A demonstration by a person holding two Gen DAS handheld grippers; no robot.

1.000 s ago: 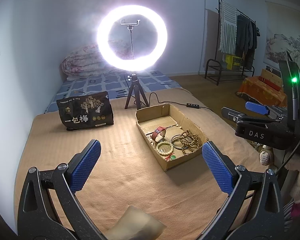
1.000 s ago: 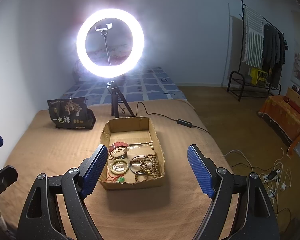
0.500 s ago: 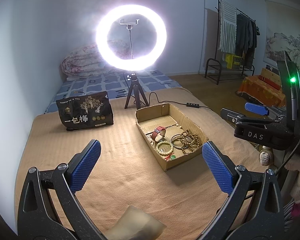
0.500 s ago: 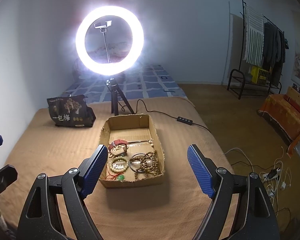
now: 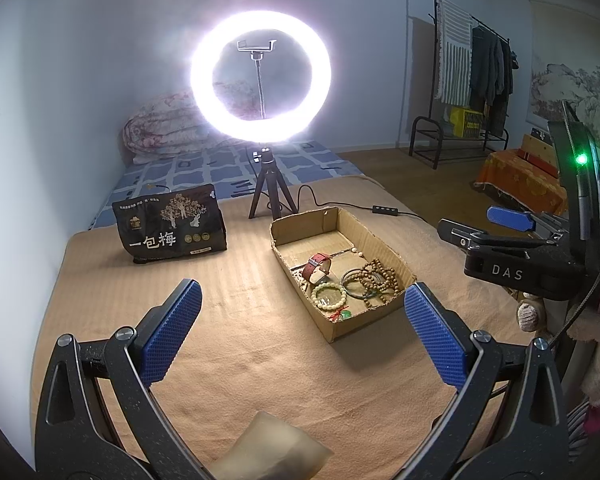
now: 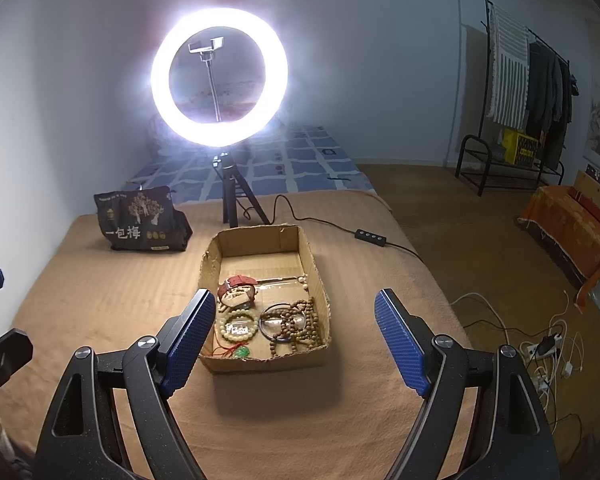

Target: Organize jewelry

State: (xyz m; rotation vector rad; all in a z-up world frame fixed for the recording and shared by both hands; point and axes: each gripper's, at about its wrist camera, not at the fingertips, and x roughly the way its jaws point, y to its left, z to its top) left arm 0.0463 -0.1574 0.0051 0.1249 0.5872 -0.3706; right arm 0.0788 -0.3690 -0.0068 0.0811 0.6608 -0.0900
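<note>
Both tools spread wide, gripping nothing: left tool (image 5: 302, 326) hovering above the tan blanket (image 5: 240, 344), right tool (image 6: 296, 336) hovering just short of the cardboard box (image 6: 216, 248), its left finger overlapping the box's near left corner in view.

Jewelry all heaped in the near half of the open box, far half bare. From the right wrist view, taking the box as the dial:
- red-strapped watch (image 6: 238, 290) near centre, toward 9 o'clock, curled on its side.
- pale green bead bracelet (image 6: 238, 326) at 8 o'clock.
- dark bangle (image 6: 265, 325) at 6 o'clock, tangled with brown wooden prayer beads (image 6: 300, 322) at 4 o'clock.
- small green pendant on red cord (image 6: 242, 352) at 7 o'clock, against the near wall.

Probably light, all of it. Bead strands limp and likely to drape, swing and snag on neighbours; best pinched across a single run of beads at the outer edge, away from the tangle. Bangle likely stiff and slippery; grip across the rim. Watch easiest by the strap, not the face. Pendant possibly fragile; safer by the cord.

Black snack bag (image 5: 170, 226) at 10 o'clock from the box, ring light (image 5: 260, 76) on its tripod at 12.
</note>
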